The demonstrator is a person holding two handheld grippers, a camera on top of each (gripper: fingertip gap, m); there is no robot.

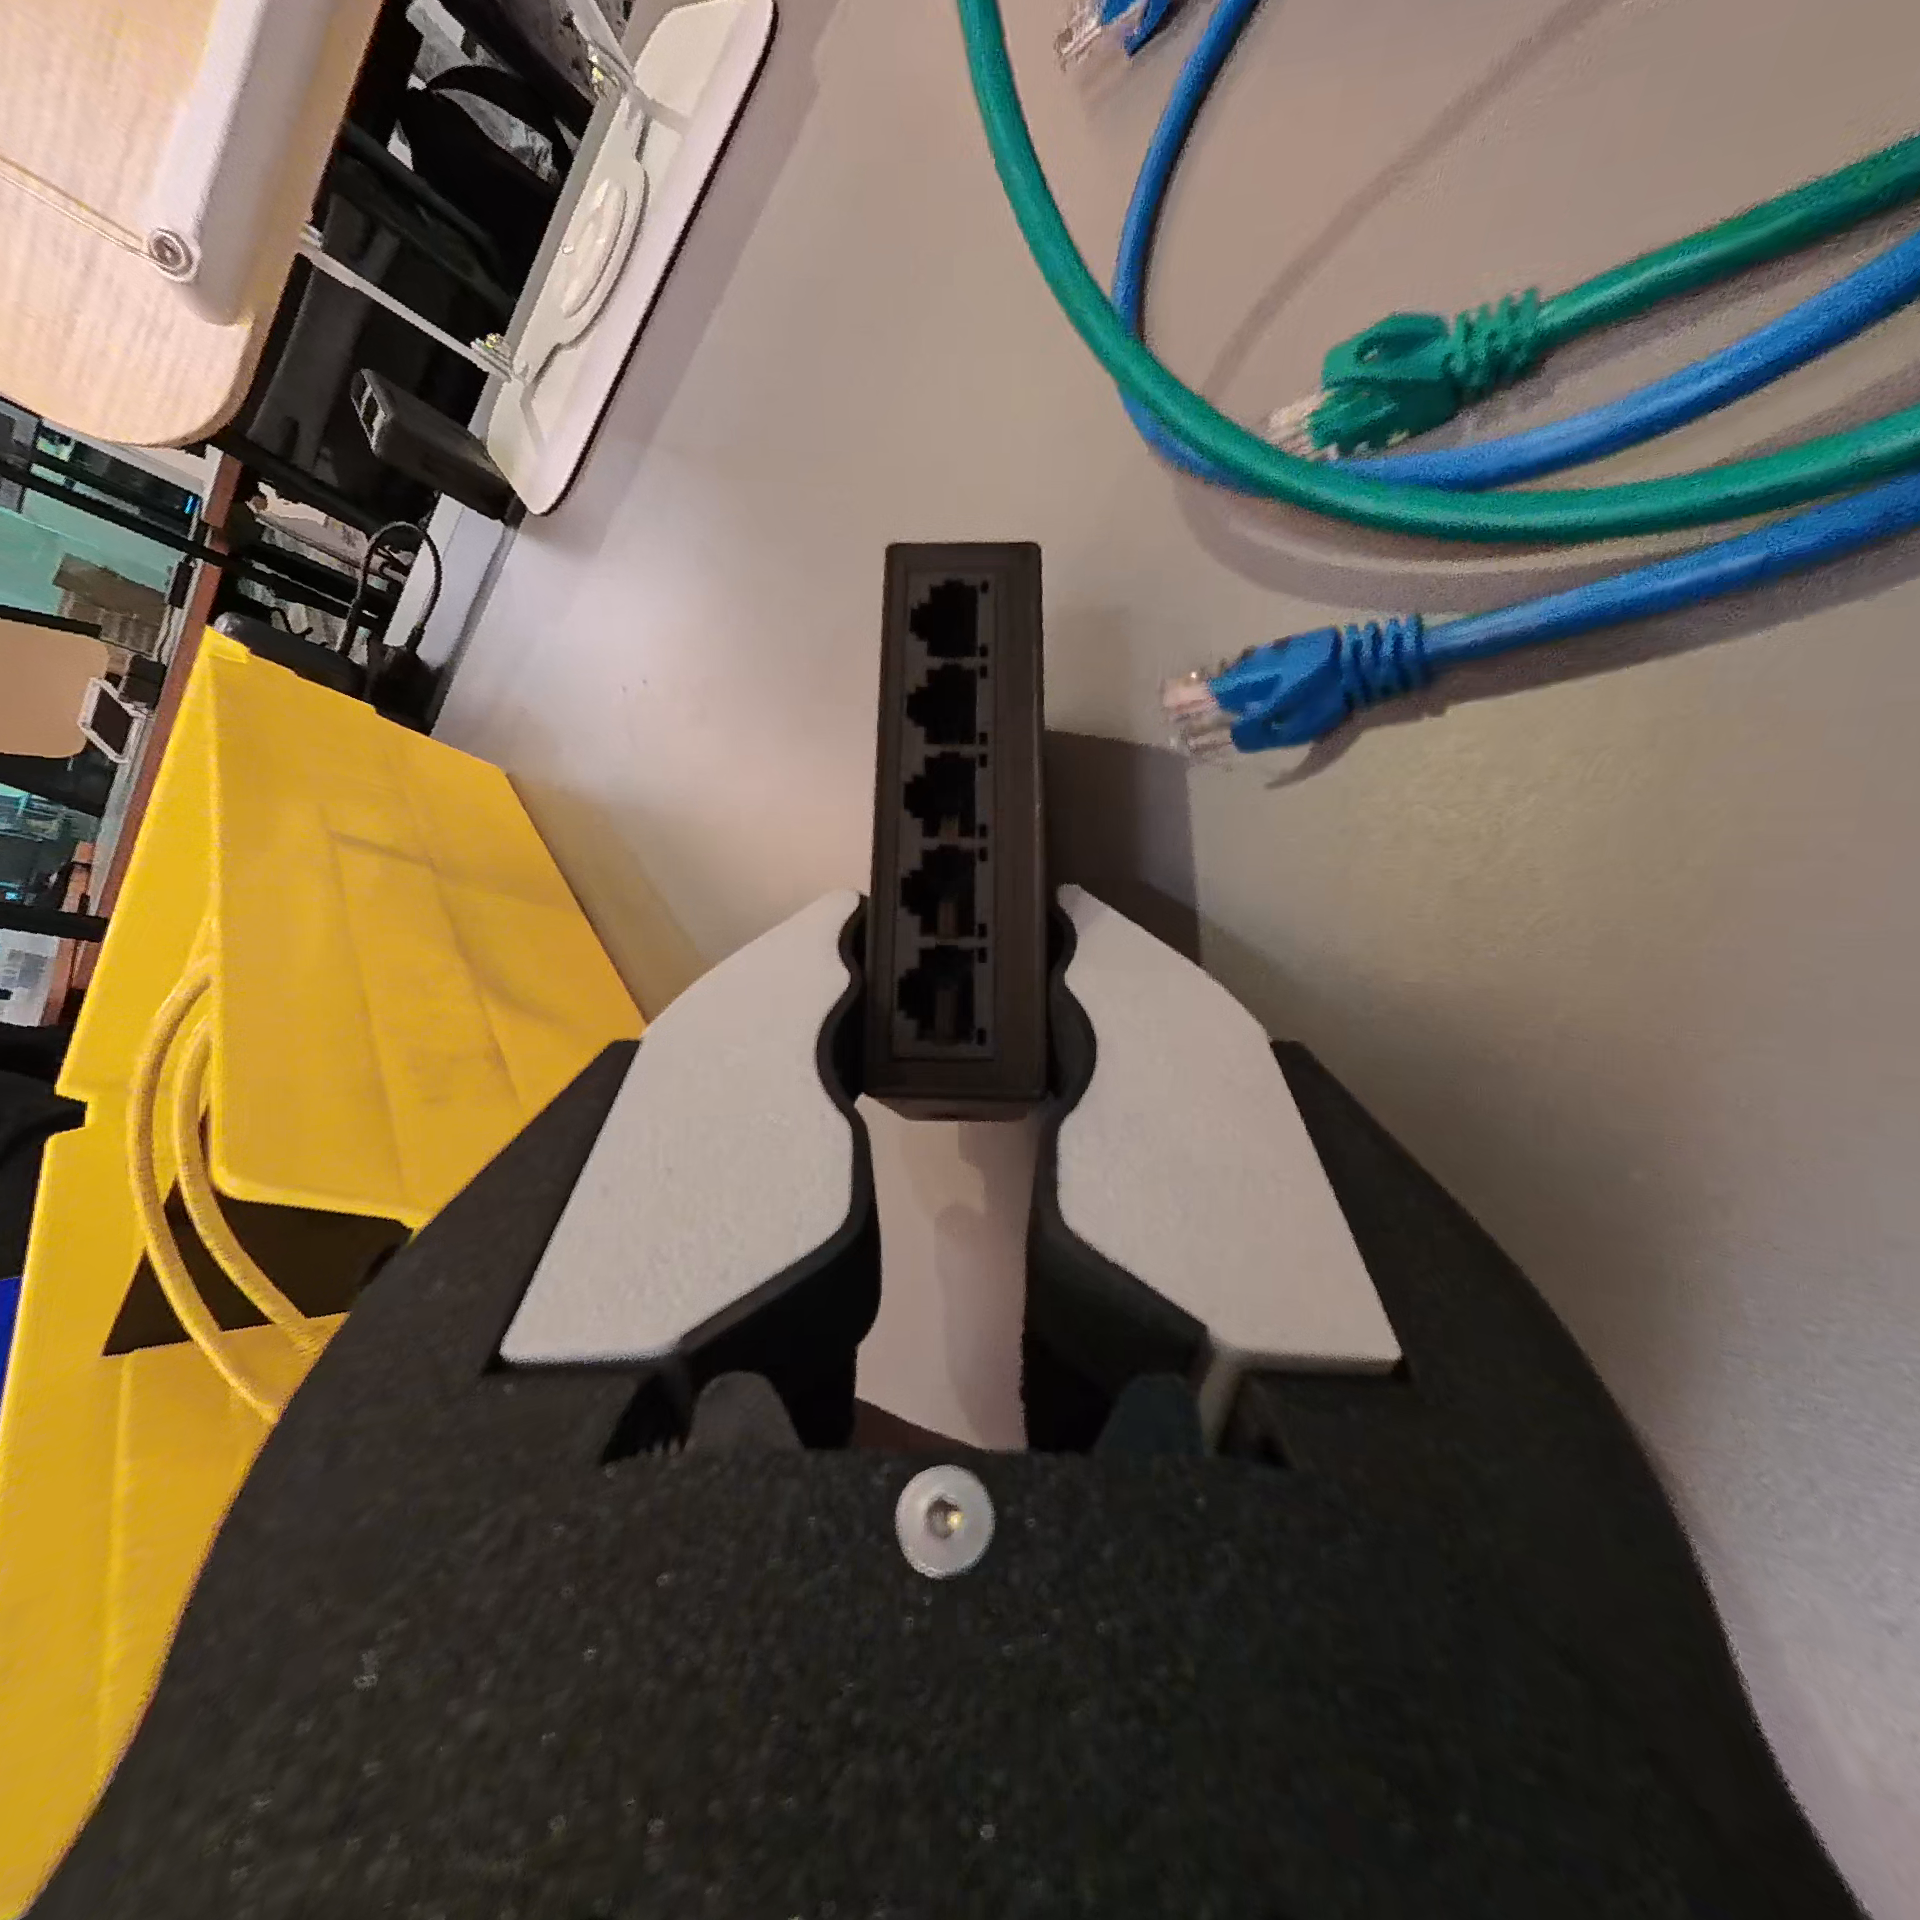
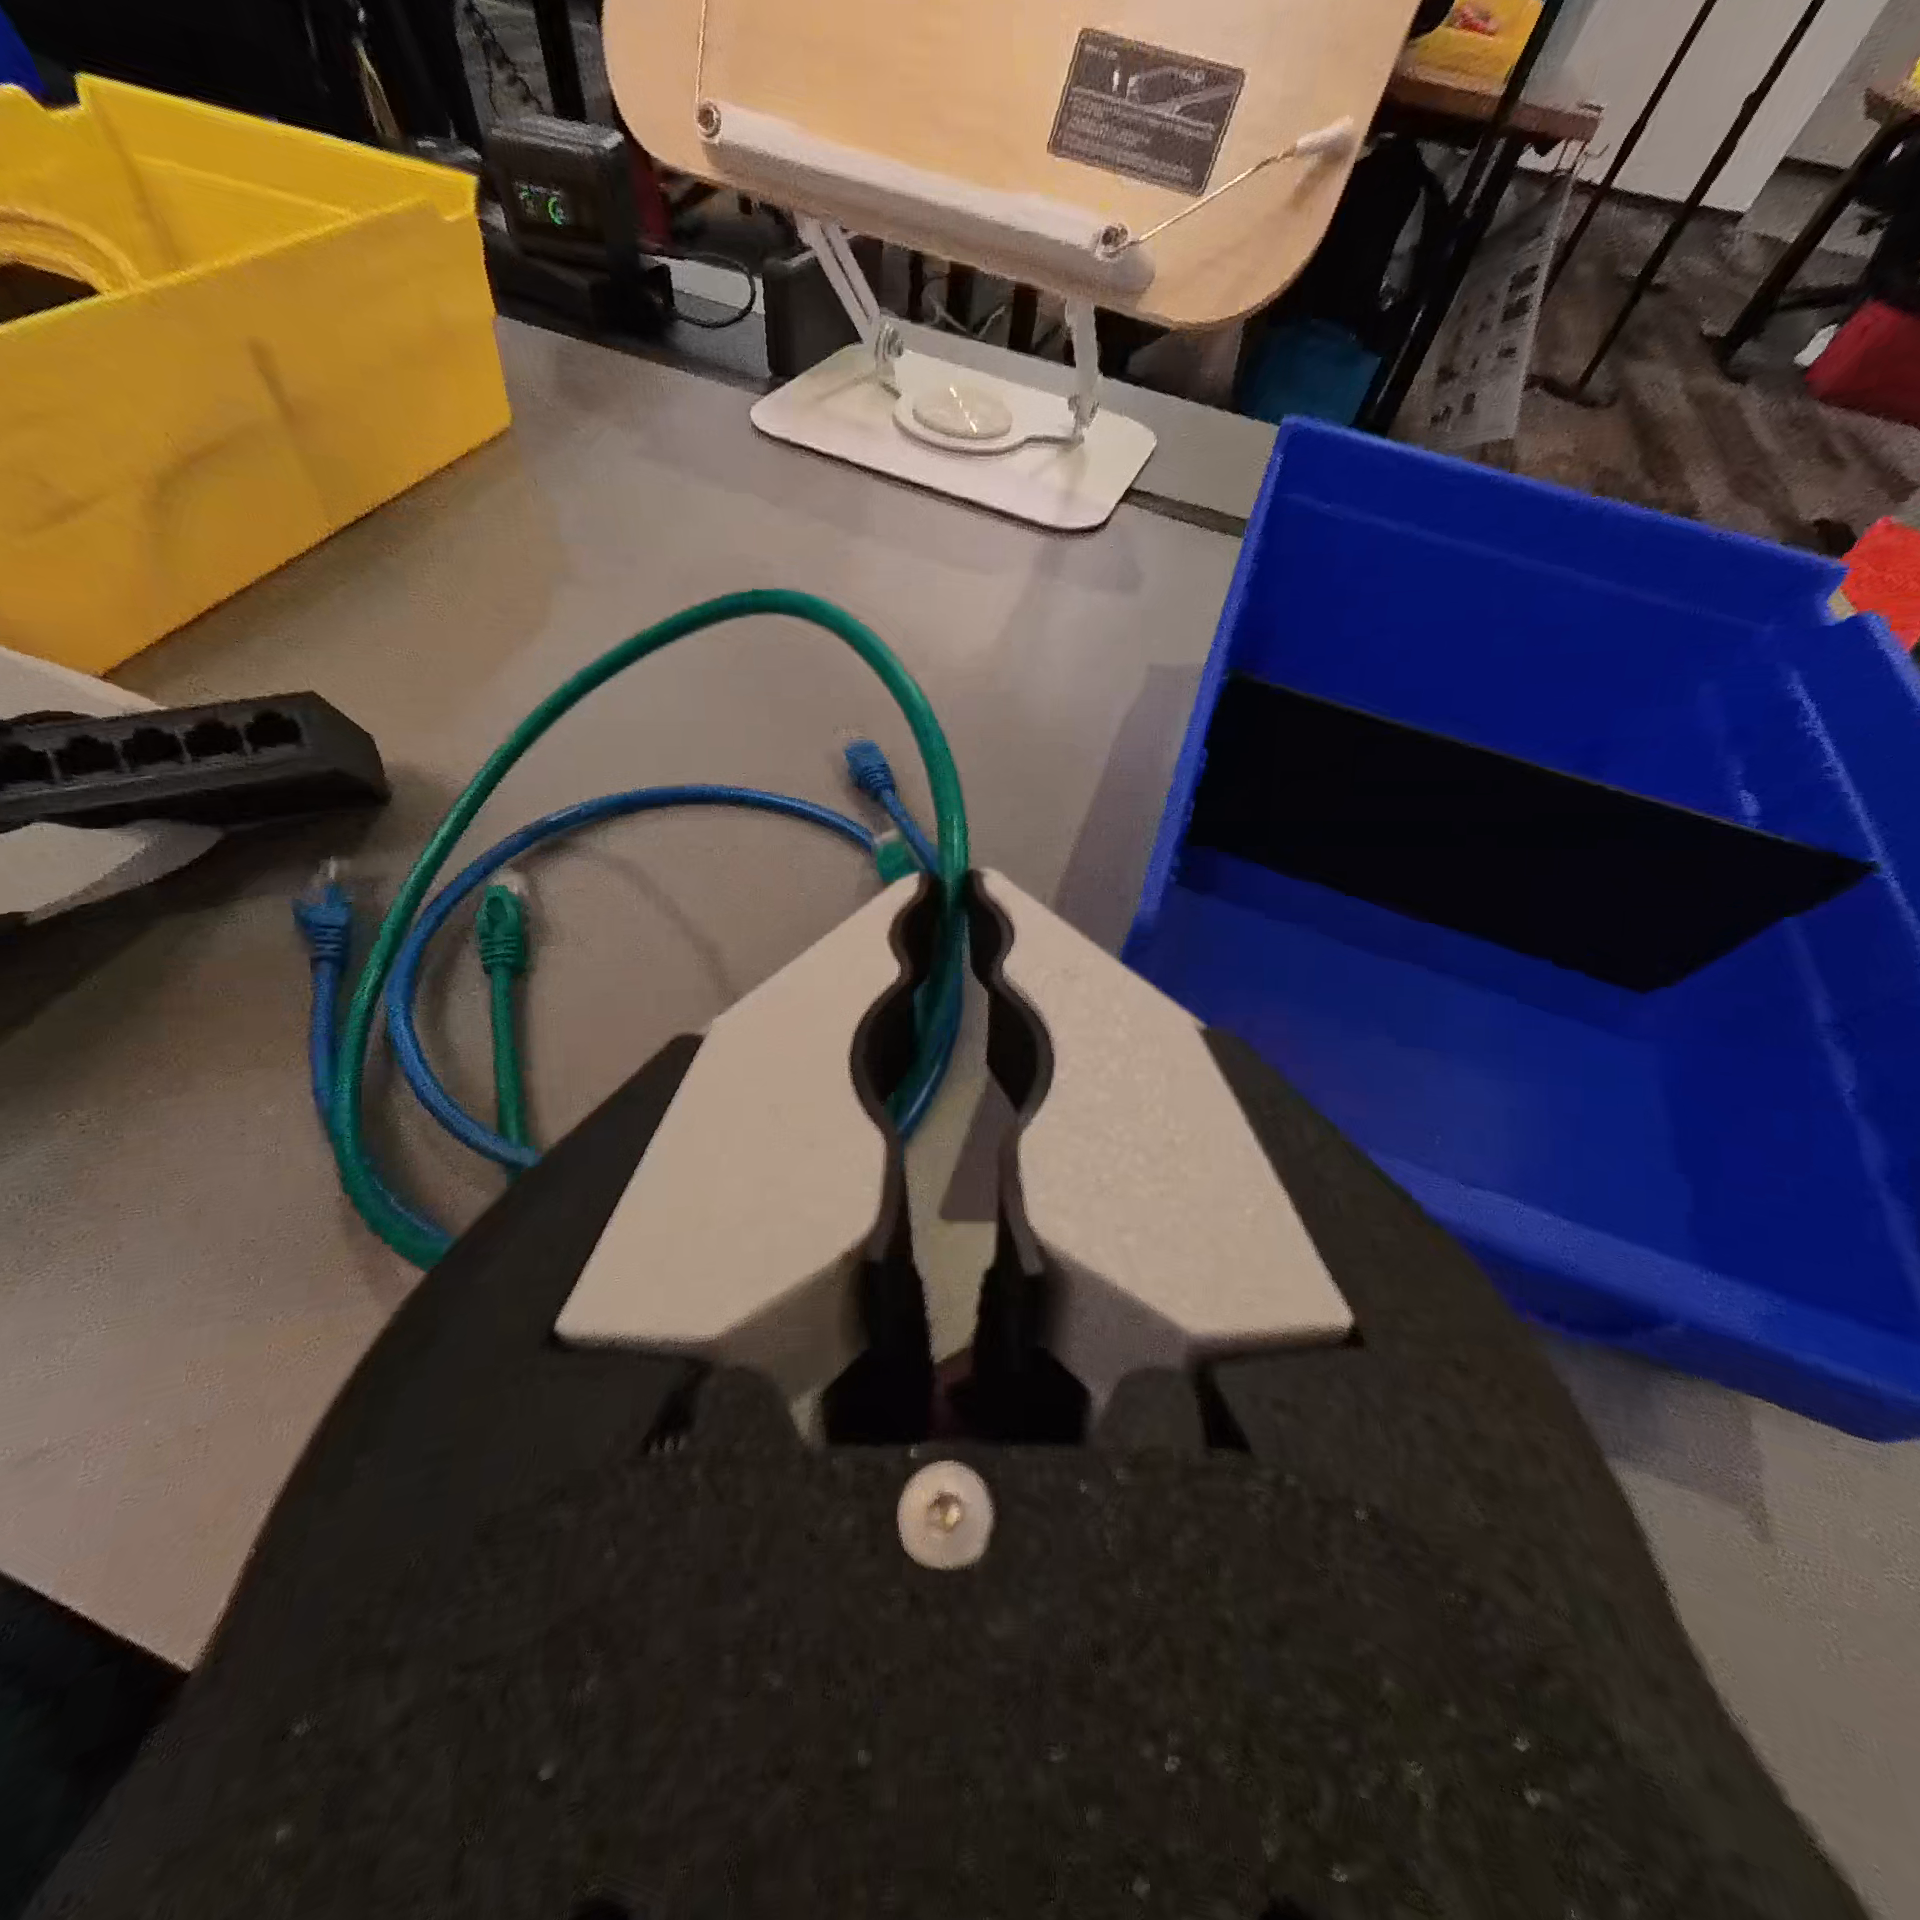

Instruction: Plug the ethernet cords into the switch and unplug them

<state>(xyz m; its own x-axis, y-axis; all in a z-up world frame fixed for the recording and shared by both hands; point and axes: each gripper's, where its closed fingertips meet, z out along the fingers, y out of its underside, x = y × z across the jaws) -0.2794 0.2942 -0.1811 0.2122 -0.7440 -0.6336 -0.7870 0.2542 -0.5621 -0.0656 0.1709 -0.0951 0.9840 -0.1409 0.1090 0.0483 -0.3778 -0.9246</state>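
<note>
My left gripper (image 1: 961,904) is shut on the near end of a black switch (image 1: 956,790). The switch points away from me, and its row of empty ports faces the camera. The switch (image 2: 187,753) also shows at the left edge of the right wrist view, between the left gripper's fingers (image 2: 94,868). A green cord (image 2: 644,644) and a blue cord (image 2: 665,800) lie looped on the grey table (image 2: 675,520). A loose blue plug (image 1: 1278,686) and a green plug (image 1: 1392,384) lie right of the switch. My right gripper (image 2: 948,883) is shut on the green cord, and the blue cord runs beside it between the fingers.
A yellow bin (image 2: 260,416) holding a coiled yellow cable (image 1: 166,1195) stands at the left. A blue bin (image 2: 1455,582) with a black divider stands close on the right. A wooden board on a white stand (image 2: 956,457) stands at the table's far edge.
</note>
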